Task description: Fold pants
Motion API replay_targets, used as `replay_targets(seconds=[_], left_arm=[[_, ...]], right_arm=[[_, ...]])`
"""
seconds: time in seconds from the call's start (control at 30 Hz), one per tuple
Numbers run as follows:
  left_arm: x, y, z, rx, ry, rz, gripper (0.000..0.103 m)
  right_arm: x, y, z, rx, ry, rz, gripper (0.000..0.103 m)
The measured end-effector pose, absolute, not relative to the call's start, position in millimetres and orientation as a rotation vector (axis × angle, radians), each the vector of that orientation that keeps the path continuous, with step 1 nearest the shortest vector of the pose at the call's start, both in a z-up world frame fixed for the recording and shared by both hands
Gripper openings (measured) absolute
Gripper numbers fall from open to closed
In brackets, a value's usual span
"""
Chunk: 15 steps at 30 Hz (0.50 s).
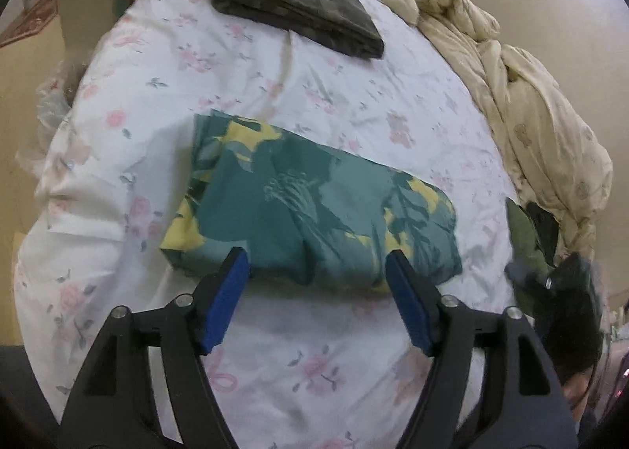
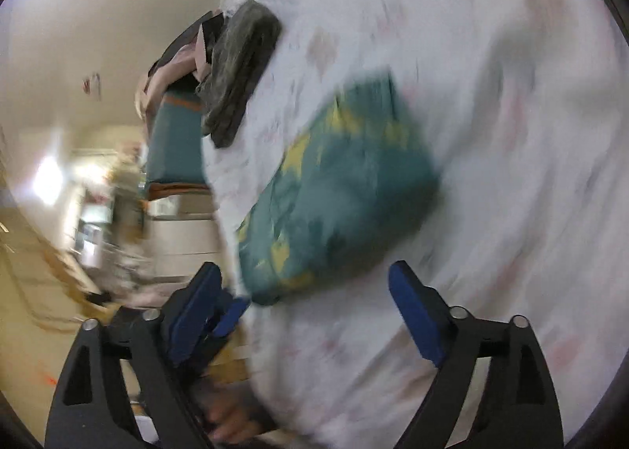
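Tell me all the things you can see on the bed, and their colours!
pants: one, teal with yellow leaf print, folded into a bundle in the middle of the bed, just ahead of both claws.
dark clothes: one folded pile, grey-green, at the far end of the bed.
sheet: one, white with pink flowers, covering the bed.
quilt: one, cream, bunched along the right side by the wall.
green cloth: one, olive, at the right edge beside the quilt.
left claw: one, black with blue pads, open, holding nothing.
right claw: one, black with blue pads, open, holding nothing; view blurred.
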State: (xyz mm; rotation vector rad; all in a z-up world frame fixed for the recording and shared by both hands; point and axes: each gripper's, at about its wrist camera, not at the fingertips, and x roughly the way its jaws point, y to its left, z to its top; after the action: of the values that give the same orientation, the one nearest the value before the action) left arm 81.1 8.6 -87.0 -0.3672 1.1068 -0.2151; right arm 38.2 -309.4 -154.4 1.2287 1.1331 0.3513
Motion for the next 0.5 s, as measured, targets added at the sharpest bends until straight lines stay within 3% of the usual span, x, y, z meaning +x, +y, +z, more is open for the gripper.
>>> replay_targets(seconds=[0.07, 0.23, 0.5], left_arm=[[79, 11, -97, -0.386, 1.124, -0.15, 0.085], [70, 3, -130, -0.554, 1.21, -0.133, 0.085], [93, 36, -154, -0.759, 1.039, 0.038, 0.084]], right_arm=[[38, -301, -174, 1.262, 1.153, 0.324, 0.092], [55, -283, -197, 1.189, 1.177, 0.304, 0.093], [77, -296, -196, 1.272, 1.058, 0.235, 0.094]])
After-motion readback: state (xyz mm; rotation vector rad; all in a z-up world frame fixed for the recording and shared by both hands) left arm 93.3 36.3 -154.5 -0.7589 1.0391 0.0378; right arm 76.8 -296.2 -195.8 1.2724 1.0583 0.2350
